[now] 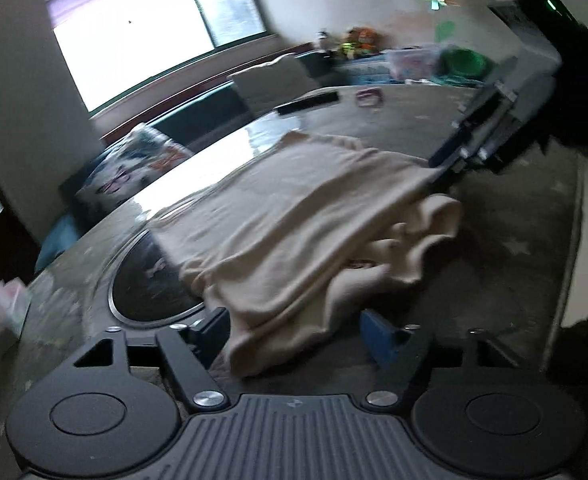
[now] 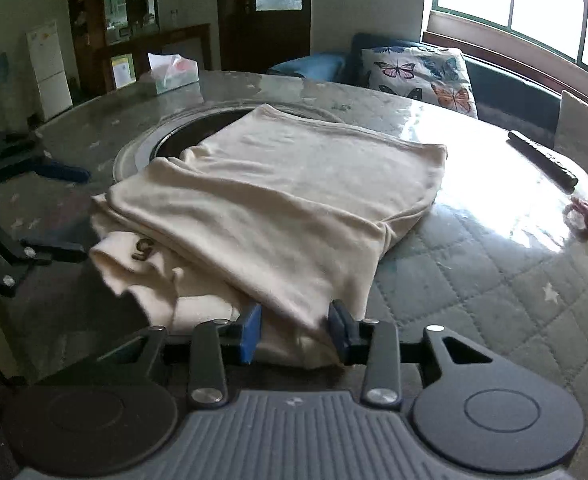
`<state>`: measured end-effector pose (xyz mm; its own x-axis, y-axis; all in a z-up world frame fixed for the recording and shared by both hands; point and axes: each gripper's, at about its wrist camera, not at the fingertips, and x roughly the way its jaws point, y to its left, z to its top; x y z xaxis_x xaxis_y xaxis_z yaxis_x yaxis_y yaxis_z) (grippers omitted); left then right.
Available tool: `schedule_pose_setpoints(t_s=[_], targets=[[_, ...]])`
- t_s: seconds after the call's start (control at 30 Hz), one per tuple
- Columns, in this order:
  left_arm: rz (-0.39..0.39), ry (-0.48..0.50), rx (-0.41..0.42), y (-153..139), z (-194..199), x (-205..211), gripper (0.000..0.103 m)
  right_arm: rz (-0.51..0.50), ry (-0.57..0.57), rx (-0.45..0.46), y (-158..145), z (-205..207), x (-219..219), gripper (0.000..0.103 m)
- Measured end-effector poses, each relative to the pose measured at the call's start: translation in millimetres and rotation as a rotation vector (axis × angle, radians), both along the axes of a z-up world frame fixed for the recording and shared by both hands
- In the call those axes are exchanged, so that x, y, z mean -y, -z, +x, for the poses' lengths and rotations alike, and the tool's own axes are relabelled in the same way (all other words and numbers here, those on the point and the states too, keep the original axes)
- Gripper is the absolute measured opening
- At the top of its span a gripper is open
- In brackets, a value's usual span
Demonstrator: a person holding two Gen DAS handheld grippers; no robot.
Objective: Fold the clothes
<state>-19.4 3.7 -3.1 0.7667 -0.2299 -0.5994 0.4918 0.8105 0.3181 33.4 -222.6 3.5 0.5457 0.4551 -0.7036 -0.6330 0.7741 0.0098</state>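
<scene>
While left view blurs: right claw (image 2: 296,330) clamping garment (image 2: 278,184) (left claw (image 2: 80,212) agape).

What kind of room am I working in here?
Most likely a home living or dining room: a butterfly cushion on a window seat, a tissue box on the round table, a wooden cabinet behind.

From my right wrist view I can read only one mark: a dark brown figure "5" on the cream garment (image 2: 278,196), printed on a lower fold that sticks out at its left edge. In my left wrist view a dark printed patch shows between the garment's folds, but it is too blurred for me to read. Papers on the far cabinet (image 2: 122,68) are too small to make out
</scene>
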Motion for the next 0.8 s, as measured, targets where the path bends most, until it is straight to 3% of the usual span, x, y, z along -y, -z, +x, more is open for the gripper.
schedule_pose_setpoints(t_s=[0.1,0.23,0.4,0.5,0.67,0.8], targets=[[0.007,0.042,-0.004,3.4,1.7,7.5,0.064,0.025,-0.006,0.037,-6.3,-1.6,-2.1,0.037],[0.009,0.084,-0.015,7.6,4.0,15.7,0.053,0.021,-0.019,-0.013,3.1,3.4,-8.3,0.037],[-0.007,0.113,-0.028,10.6,7.8,21.0,0.023,-0.004,-0.046,0.005,-3.9,-5.4,-2.5,0.039],[-0.038,0.101,-0.017,4.9,12.0,18.3,0.012,-0.032,-0.087,0.035,-9.3,-13.7,-1.4,0.053],[-0.118,0.047,-0.013,-15.0,28.8,9.1,0.01,-0.116,-0.194,0.105,-7.5,-27.7,-9.9,0.065],[-0.161,0.015,-0.021,-23.7,48.0,6.3,0.01,-0.157,-0.262,0.155,2.3,-30.4,-24.5,0.067]])
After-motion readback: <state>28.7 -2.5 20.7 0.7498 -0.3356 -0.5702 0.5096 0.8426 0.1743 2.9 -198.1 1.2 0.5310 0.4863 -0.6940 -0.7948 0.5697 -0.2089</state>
